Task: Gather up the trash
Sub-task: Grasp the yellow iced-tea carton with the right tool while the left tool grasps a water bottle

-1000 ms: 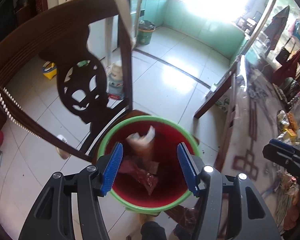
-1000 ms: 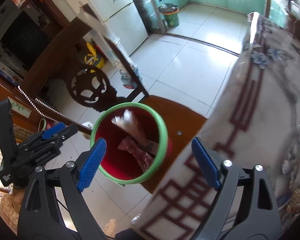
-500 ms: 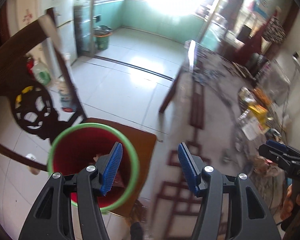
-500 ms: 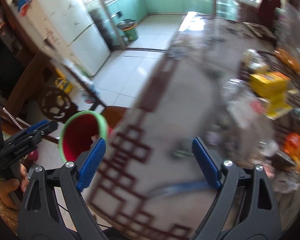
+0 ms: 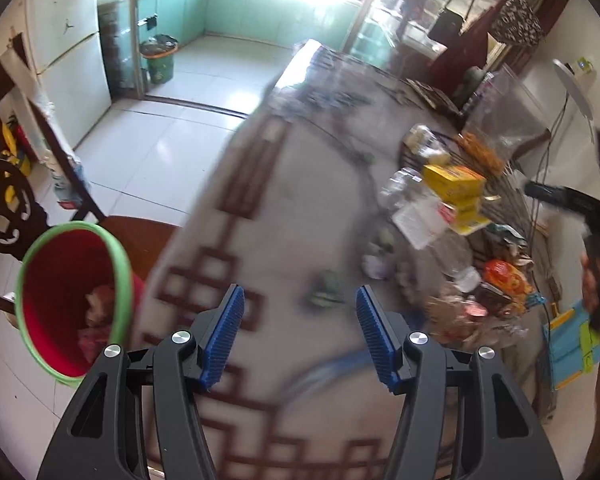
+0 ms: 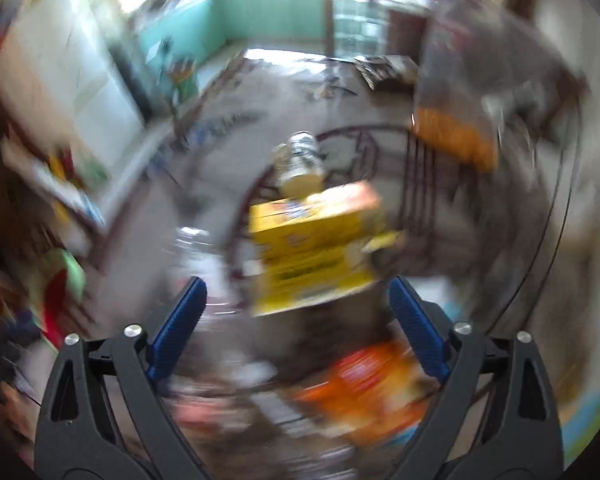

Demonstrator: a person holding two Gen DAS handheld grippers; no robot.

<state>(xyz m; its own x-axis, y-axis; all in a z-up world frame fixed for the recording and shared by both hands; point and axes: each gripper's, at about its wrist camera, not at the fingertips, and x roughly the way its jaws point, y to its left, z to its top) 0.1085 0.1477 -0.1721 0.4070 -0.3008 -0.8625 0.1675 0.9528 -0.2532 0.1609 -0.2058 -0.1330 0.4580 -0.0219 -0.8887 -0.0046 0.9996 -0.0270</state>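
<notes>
A red bin with a green rim (image 5: 72,304) stands on a wooden chair seat at the left of the table, with crumpled trash inside. My left gripper (image 5: 300,336) is open and empty above the patterned tablecloth (image 5: 268,208). A small green scrap (image 5: 326,290) and a white crumpled piece (image 5: 376,266) lie ahead of it. My right gripper (image 6: 296,332) is open and empty, facing a yellow box (image 6: 316,248) in a very blurred view. The right gripper also shows in the left wrist view (image 5: 572,200) at the far right.
A clutter of wrappers, bottles and the yellow box (image 5: 456,196) fills a dark wire basket (image 5: 496,208) on the table's right. An orange packet (image 5: 504,280) lies nearer. A carved chair back (image 5: 4,208) stands left. A green bin (image 5: 160,62) and fridge (image 5: 64,52) are beyond.
Both grippers have swung right, away from the red bin and over the table. The right view now faces the yellow box and is strongly blurred. Both stay open.
</notes>
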